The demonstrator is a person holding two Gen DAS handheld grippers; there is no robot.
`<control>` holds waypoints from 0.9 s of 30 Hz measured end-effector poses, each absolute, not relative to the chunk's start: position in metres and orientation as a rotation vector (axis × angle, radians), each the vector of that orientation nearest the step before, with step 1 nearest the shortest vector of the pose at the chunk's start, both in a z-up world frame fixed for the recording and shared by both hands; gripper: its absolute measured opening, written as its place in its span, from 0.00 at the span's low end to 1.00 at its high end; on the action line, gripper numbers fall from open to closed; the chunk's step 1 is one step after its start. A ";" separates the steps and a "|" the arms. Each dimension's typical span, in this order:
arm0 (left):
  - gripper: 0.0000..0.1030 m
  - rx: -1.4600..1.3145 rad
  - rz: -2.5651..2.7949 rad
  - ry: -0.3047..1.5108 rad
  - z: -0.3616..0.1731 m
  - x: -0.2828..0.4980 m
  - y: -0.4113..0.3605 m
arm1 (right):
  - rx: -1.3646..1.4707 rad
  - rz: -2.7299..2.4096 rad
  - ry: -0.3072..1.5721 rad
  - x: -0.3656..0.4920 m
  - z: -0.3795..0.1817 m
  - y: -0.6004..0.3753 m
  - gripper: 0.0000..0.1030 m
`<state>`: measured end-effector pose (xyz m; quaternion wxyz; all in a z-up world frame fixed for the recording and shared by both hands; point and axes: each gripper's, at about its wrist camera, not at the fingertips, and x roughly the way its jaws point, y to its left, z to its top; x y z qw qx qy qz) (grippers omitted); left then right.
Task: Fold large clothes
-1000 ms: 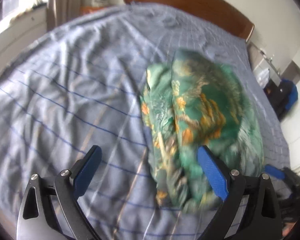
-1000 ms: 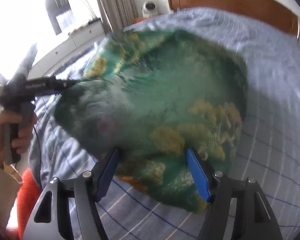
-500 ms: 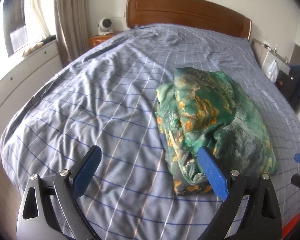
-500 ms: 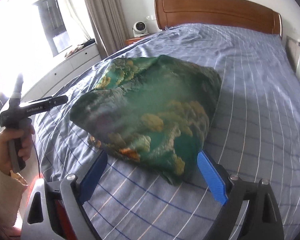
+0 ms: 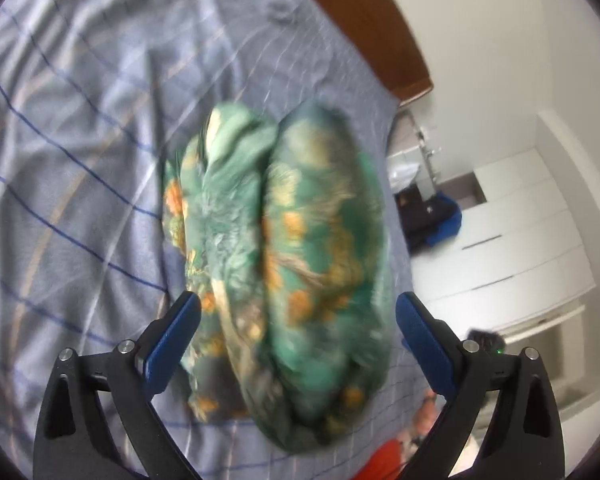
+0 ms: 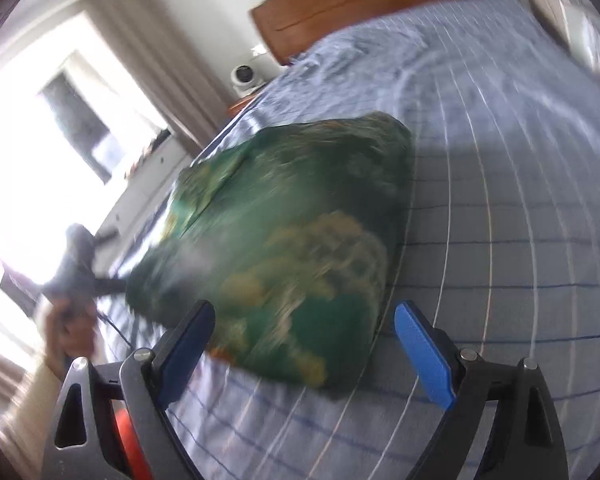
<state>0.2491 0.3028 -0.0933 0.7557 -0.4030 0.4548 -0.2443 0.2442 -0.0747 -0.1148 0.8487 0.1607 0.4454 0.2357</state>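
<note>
Clothes (image 5: 284, 264), folded into a green bundle, lie on the bed (image 5: 72, 168), long axis running away from my left hand-held gripper (image 5: 298, 338), which is nearer and straddles the near end, jaws open. Right hand-held gripper (image 6: 304, 340) is open too, empty.

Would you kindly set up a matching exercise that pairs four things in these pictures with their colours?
Things:
1. garment
2. bedspread
3. headboard
4. right gripper pads

Colours:
A. brown wood
B. bright blue
C. green with orange and cream print
D. pale grey-blue with thin stripes

Pairs: 1-C, 2-D, 3-A, 4-B
</note>
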 end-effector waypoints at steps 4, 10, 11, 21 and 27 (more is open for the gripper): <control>0.98 -0.822 -0.485 1.081 -0.125 0.271 0.289 | 0.512 0.579 1.040 0.292 -0.151 -0.084 0.90; 1.00 -0.728 -0.384 1.091 -0.153 0.282 0.278 | 0.598 0.669 1.193 0.342 -0.215 -0.061 1.00; 1.00 -0.720 -0.379 1.085 -0.156 0.282 0.276 | 0.629 0.679 1.209 0.348 -0.224 -0.057 1.00; 0.53 -0.732 -0.417 1.019 -0.120 0.265 0.255 | 0.115 0.621 1.016 0.316 -0.165 0.000 0.69; 0.53 -0.625 -0.454 0.889 -0.050 0.262 0.237 | 0.049 0.661 0.815 0.280 -0.115 0.007 0.68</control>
